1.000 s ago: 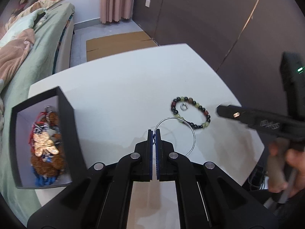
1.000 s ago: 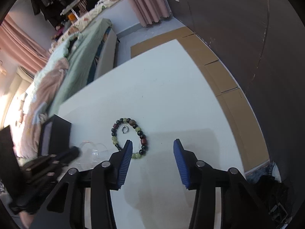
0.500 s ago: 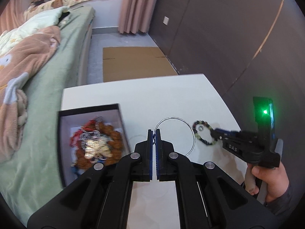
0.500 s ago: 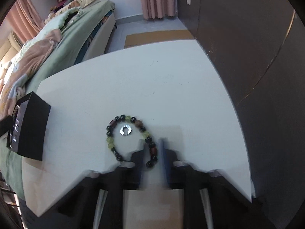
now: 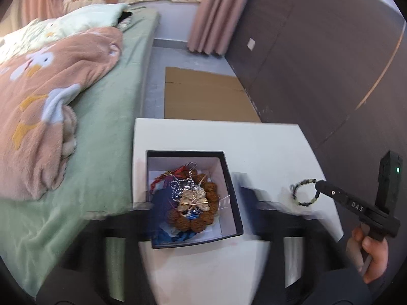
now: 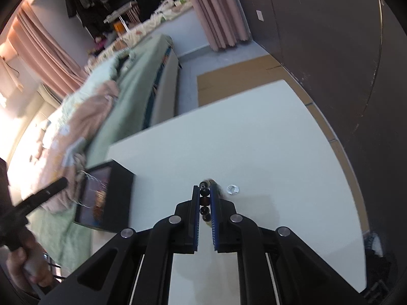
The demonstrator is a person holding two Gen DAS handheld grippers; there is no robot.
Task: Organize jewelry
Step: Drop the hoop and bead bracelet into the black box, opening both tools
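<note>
A black jewelry box [image 5: 230,178] with a white lining stands on the white table [image 5: 267,142], holding a heap of beads, chains and a gold piece [image 5: 193,199]. My left gripper [image 5: 201,203] is open, blurred, above the box. A thin wire bangle [image 5: 223,200] lies at the box's right side. My right gripper [image 6: 204,198] is shut on a beaded bracelet [image 6: 204,200] and holds it up over the table. The bracelet also shows in the left wrist view [image 5: 305,190]. A small silver ring [image 6: 232,189] lies on the table by the right gripper.
A bed with a green sheet [image 5: 106,127] and a pink blanket [image 5: 45,96] runs along the table's left side. A dark wall [image 5: 318,63] is on the right. Flat cardboard [image 5: 206,99] lies on the floor beyond the table.
My left gripper has moved over the box and opened, letting go of the wire bangle. My right gripper has shut on the beaded bracelet and lifted it off the table.
</note>
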